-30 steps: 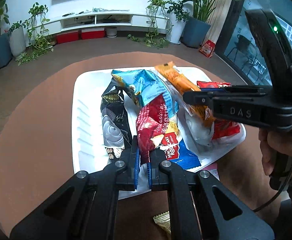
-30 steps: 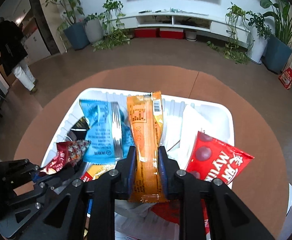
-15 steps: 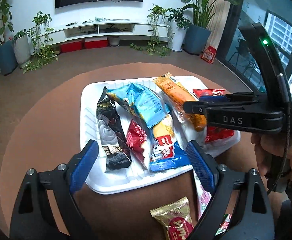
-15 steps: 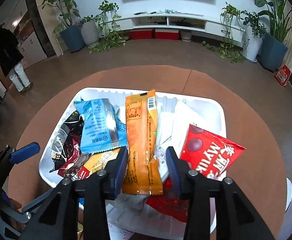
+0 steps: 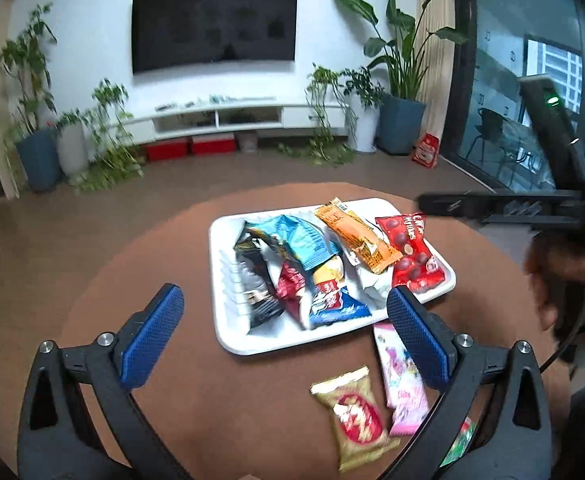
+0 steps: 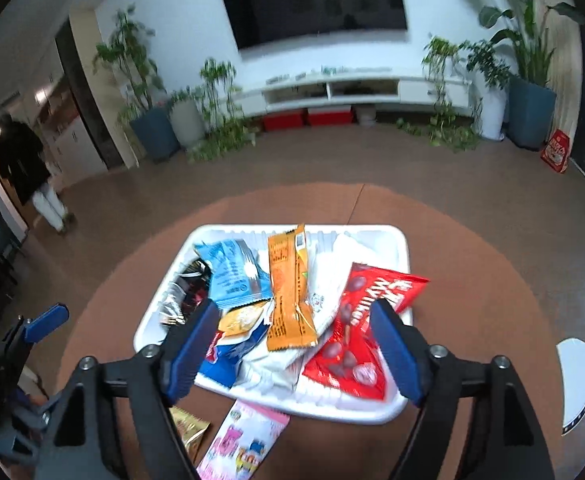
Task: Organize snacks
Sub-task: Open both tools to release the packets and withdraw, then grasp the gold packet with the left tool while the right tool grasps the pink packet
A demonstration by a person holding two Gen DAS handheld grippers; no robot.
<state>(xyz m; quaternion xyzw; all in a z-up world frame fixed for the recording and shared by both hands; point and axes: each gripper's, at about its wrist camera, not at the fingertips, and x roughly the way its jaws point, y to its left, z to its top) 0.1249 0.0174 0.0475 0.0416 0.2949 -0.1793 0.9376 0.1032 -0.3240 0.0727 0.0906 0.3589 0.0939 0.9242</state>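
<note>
A white tray (image 5: pixel 228 336) on the round brown table holds several snack packets: an orange bar (image 5: pixel 358 240), a light blue packet (image 5: pixel 300 240), a red chocolate bag (image 5: pixel 410 256), a dark red packet (image 5: pixel 290 286) and a black packet (image 5: pixel 256 280). The tray also shows in the right wrist view (image 6: pixel 396 248), with the orange bar (image 6: pixel 290 296) and red bag (image 6: pixel 356 332). My left gripper (image 5: pixel 286 338) is open and empty, above the tray's near edge. My right gripper (image 6: pixel 296 350) is open and empty above the tray.
A gold packet (image 5: pixel 352 412) and a pink packet (image 5: pixel 402 384) lie on the table in front of the tray; a green packet (image 5: pixel 458 446) peeks out beside them. A white disc (image 6: pixel 578 384) lies at the table's right edge. A person (image 6: pixel 24 168) walks at far left.
Both grippers opened, letting go of the dark red packet and the orange bar in the tray, then drew back and up from the tray.
</note>
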